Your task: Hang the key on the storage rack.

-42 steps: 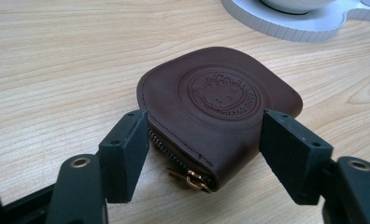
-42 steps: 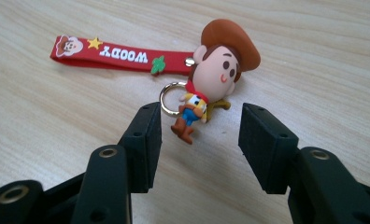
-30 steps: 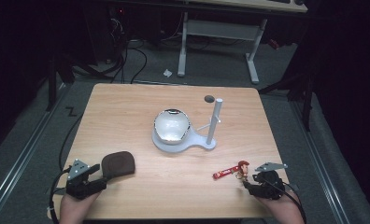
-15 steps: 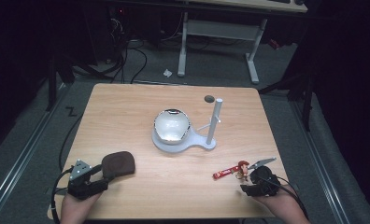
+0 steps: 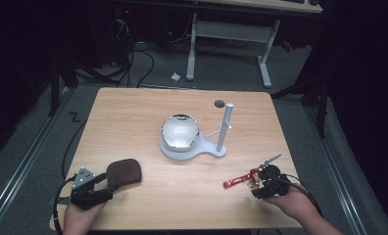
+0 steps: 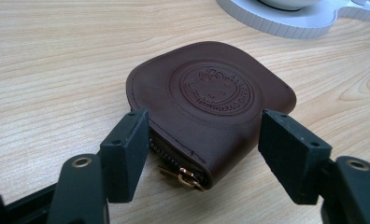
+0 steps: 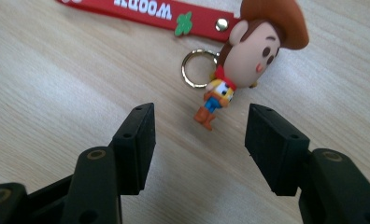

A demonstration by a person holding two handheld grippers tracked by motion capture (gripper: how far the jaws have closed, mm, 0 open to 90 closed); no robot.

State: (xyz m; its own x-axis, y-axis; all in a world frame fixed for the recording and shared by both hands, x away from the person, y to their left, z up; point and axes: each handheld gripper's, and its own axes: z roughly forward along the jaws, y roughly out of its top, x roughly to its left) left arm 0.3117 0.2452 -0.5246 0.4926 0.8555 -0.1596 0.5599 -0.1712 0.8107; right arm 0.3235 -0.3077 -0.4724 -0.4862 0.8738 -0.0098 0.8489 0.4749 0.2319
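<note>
A brown leather coin pouch [image 5: 124, 172] lies near the table's front left, zip side toward me. My left gripper [image 5: 107, 186] is open, with one jaw on each side of the pouch [image 6: 211, 93]. The right pad stands clear of it. A keychain with a cowboy figure [image 5: 253, 177] and a red strap [image 5: 235, 181] lies at the front right. My right gripper [image 5: 257, 184] sits just behind it, open, and its jaws have just been opening. In the right gripper view the figure [image 7: 248, 51] lies beyond the pads [image 7: 138, 140], untouched, with only its feet reaching the gap.
A white stand base [image 5: 206, 151] at the table's middle carries a shiny round bowl [image 5: 180, 131] and an upright white post [image 5: 225, 127]. A small dark disc [image 5: 219, 103] sits behind the post. Beyond the table's far edge are desk legs and cables on the floor.
My right gripper has shifted a little toward the keychain and its jaws stand wider. The keychain, the pouch and the left gripper have stayed in place.
</note>
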